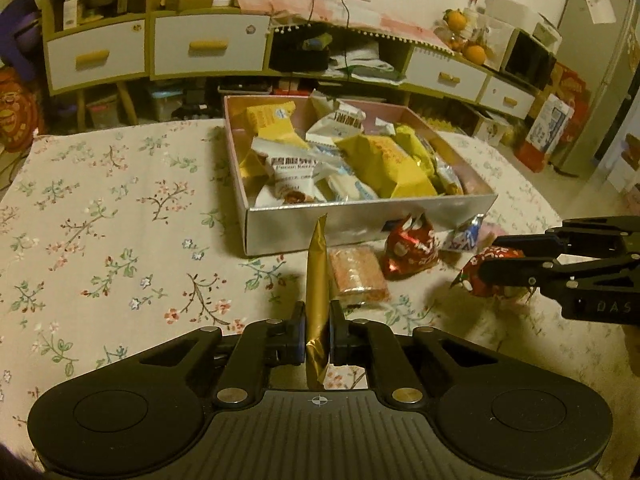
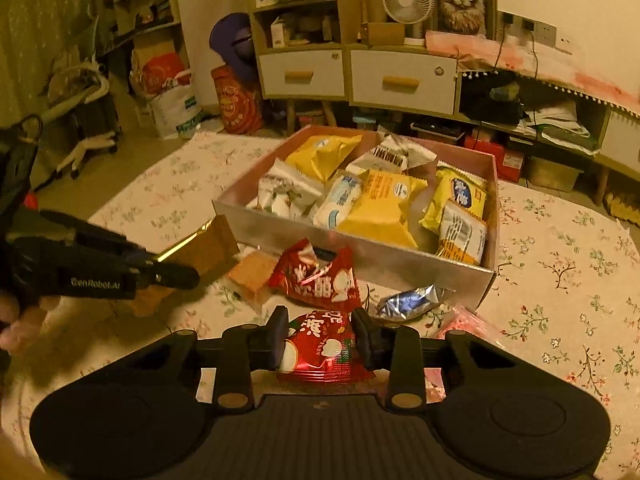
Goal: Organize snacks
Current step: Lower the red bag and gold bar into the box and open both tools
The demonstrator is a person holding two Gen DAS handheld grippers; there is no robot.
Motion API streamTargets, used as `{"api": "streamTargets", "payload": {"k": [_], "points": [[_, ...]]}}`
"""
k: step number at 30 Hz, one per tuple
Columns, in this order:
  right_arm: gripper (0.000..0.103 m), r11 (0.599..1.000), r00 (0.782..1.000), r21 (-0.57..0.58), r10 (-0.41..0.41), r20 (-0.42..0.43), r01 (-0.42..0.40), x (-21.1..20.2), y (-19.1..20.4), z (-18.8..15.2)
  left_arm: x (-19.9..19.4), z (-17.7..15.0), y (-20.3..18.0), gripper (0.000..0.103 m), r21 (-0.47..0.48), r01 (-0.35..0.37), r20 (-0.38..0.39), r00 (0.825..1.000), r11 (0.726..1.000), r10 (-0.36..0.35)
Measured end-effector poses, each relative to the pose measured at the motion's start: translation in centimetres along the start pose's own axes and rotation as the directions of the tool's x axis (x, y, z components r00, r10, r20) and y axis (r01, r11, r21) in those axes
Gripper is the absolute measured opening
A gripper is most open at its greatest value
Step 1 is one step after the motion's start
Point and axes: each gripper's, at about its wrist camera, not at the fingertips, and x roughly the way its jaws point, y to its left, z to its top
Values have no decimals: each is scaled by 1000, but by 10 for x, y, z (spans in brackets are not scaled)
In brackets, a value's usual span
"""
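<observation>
A silver box (image 1: 320,226) (image 2: 280,232) full of yellow and white snack packets sits on the floral tablecloth. My left gripper (image 1: 318,320) is shut on a thin gold packet (image 1: 317,280), held on edge in front of the box; the packet also shows in the right wrist view (image 2: 208,246). My right gripper (image 2: 320,338) is closed on a red snack packet (image 2: 320,350), seen in the left wrist view too (image 1: 480,276). Loose in front of the box lie a pink cracker pack (image 1: 358,276), another red packet (image 2: 320,280) and a blue-silver packet (image 2: 412,300).
The floral tablecloth (image 1: 100,220) spreads wide to the left of the box. Cabinets with white drawers (image 1: 208,46) and clutter stand behind the table. A pink packet (image 2: 468,326) lies right of my right gripper.
</observation>
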Motion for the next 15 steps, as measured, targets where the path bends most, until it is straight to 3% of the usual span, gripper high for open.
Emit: {"api": "streamTargets", "payload": {"k": [15], "points": [[0,974,988,226,-68,142,35,-11,-36,31,1,39,-12,8,-76,21,76,997,997,-15]]}}
